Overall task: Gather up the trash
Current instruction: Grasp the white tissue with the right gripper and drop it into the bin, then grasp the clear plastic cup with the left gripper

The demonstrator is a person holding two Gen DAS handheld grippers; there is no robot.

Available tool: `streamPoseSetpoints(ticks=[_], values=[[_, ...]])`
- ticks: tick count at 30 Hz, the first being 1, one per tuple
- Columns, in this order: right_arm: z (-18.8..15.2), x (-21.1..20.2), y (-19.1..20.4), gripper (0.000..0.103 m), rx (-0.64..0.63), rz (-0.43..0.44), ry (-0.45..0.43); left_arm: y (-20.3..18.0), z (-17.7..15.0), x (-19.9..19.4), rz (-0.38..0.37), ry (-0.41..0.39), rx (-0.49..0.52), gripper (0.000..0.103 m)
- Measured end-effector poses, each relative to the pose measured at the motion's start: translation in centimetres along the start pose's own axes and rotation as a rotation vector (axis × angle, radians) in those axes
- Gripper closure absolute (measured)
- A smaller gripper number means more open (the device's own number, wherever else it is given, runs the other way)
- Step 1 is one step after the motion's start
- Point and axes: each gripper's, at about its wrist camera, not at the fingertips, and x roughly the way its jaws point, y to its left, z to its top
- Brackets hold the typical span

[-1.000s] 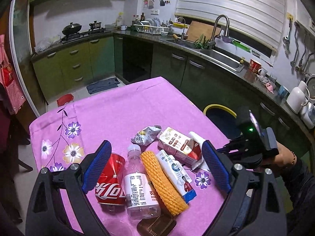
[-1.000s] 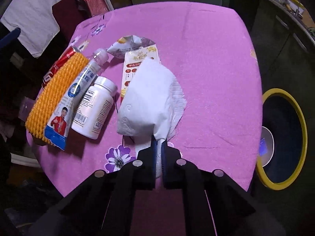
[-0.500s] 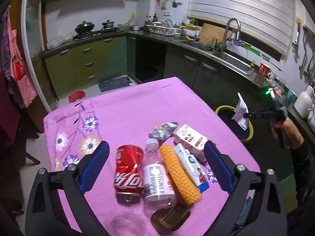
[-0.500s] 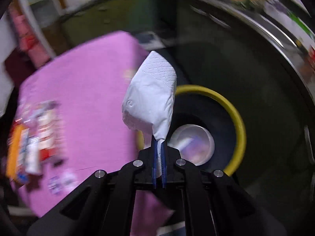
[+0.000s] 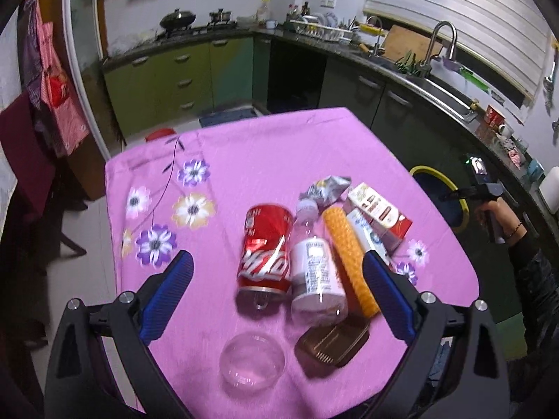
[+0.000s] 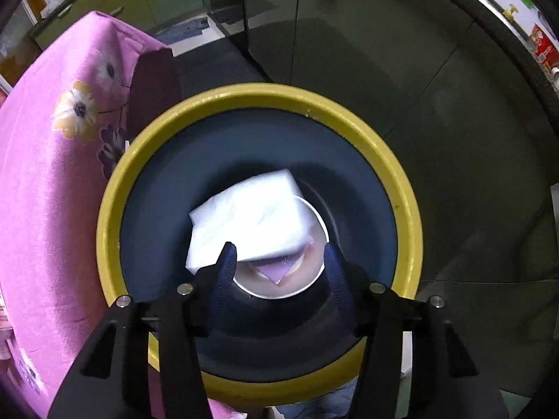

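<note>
My right gripper (image 6: 279, 262) points down over the yellow-rimmed bin (image 6: 258, 96), its jaws opening with nothing between the pads. The white tissue (image 6: 248, 216) is loose below them inside the bin, over a white cup (image 6: 307, 279). My left gripper (image 5: 276, 286) stands open above the pink table (image 5: 279, 146), over a red cola can (image 5: 267, 248), a clear bottle (image 5: 314, 272), an orange foam sleeve (image 5: 349, 262), a tube (image 5: 367, 237), a carton (image 5: 380, 209) and a crumpled wrapper (image 5: 325, 188). The right gripper (image 5: 454, 193) also shows at the bin (image 5: 450, 188).
A clear plastic bowl (image 5: 253, 363) and a brown tray (image 5: 332, 342) lie at the table's near edge. Green kitchen cabinets (image 5: 181, 76) and a sink counter (image 5: 436, 83) run behind. A person's hand (image 5: 496, 216) holds the right gripper. The tablecloth (image 6: 52, 174) hangs beside the bin.
The right gripper carried the tissue from the table to over the bin, then opened and let it go. The left gripper drew back, so more of the table shows.
</note>
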Motion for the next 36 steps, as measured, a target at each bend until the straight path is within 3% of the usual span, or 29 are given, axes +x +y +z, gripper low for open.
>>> streamPoseSetpoints(ticks=[9,16,25,27,32,36], values=[[-0.5,-2.8,0.9,0.050,-0.020,0.018,-0.056,1.1,-4.3,-0.1,-0.020,0.025,-0.045,0.006],[-1.2,-4.7,2.5,0.050,-0.046,0.044,-0.087,1.9,-7.7,2.6,0.081,0.074,-0.059,0.006],[-2.5,-7.4,5.0,0.049,-0.098,0.061,-0.131,2.9,-9.5,5.7,0.025,0.109,-0.106,0.007],[-2.7,-7.7,5.3,0.049,-0.105,0.060,-0.135,3.1,-9.6,6.0,0.017,0.105,-0.113,0.009],[-3.0,-8.0,5.8,0.048,-0.112,0.065,-0.138,3.3,-9.9,6.8,0.030,0.129,-0.119,0.030],[-3.1,-8.1,6.4,0.048,-0.122,0.068,-0.135,3.5,-10.3,7.4,0.031,0.151,-0.124,0.032]])
